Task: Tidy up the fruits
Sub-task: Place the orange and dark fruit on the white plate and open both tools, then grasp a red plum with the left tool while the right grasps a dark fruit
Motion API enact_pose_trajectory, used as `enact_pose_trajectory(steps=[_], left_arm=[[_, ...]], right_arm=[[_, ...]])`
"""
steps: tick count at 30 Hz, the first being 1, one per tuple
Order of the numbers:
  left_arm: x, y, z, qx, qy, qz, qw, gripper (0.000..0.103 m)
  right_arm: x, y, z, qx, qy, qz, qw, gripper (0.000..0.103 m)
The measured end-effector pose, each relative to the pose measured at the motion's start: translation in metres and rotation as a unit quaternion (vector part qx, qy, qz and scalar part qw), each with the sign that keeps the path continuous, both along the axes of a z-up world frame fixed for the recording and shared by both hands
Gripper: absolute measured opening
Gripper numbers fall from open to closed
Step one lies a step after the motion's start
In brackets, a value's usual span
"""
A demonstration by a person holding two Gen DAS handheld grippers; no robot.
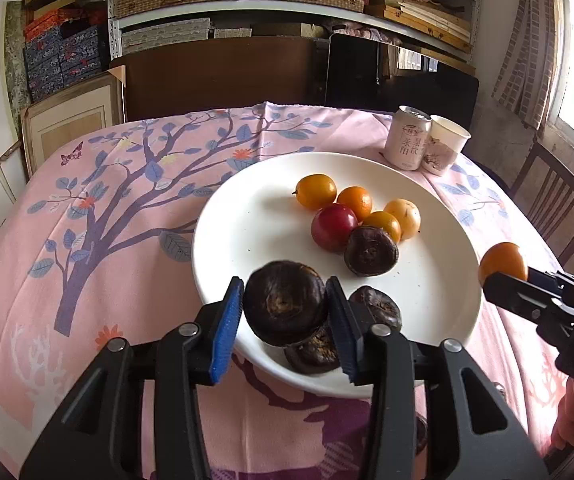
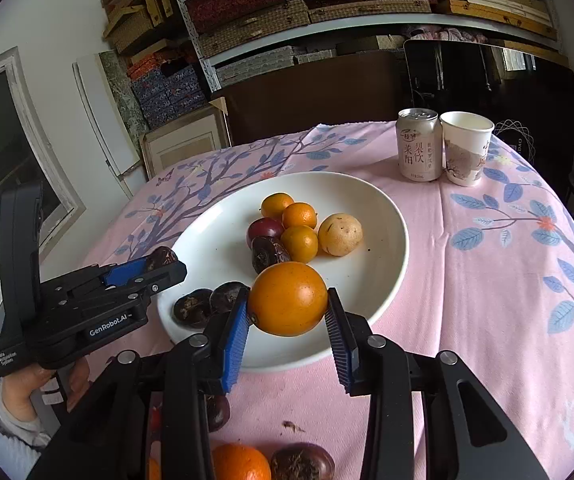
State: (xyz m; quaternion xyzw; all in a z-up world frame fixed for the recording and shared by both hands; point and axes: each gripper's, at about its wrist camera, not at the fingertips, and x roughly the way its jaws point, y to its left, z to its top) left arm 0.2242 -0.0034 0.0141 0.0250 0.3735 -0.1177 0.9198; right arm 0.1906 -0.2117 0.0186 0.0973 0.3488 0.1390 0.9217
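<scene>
A white plate on the pink cloth holds several orange fruits, one red fruit and dark brown fruits. My left gripper is shut on a dark brown fruit above the plate's near edge. My right gripper is shut on an orange fruit over the plate's near rim. The right gripper and its orange also show at the right of the left wrist view. The left gripper shows in the right wrist view.
A drink can and a paper cup stand at the table's far right. More fruits lie on the cloth near the front edge. A chair stands to the right, shelves of boxes behind.
</scene>
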Motion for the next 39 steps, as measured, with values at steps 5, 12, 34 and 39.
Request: enact_pose_trajectory(steps=[5, 12, 34, 39], left_arm=[[-0.003, 0.006, -0.001, 0.006, -0.019, 0.018, 0.9996, 0.088], [-0.034, 0.03, -0.002, 0.013, -0.036, 0.049, 0.9981, 0.097], [-0.117, 0.021, -0.03, 0.037, 0.001, -0.02, 0.9991, 0.098], [-0.108, 0.03, -0.038, 0.035, 0.034, -0.009, 0.9988, 0.099]], right_arm=[[0.005, -0.008, -0.011, -0.006, -0.015, -0.025, 1.0, 0.066], [-0.022, -0.031, -0.011, 0.03, -0.019, -0.032, 0.999, 0.071], [-0.088, -0.045, -0.032, 0.022, 0.0, -0.045, 0.999, 0.087], [-0.087, -0.046, -0.033, 0.02, 0.004, -0.046, 0.999, 0.088]])
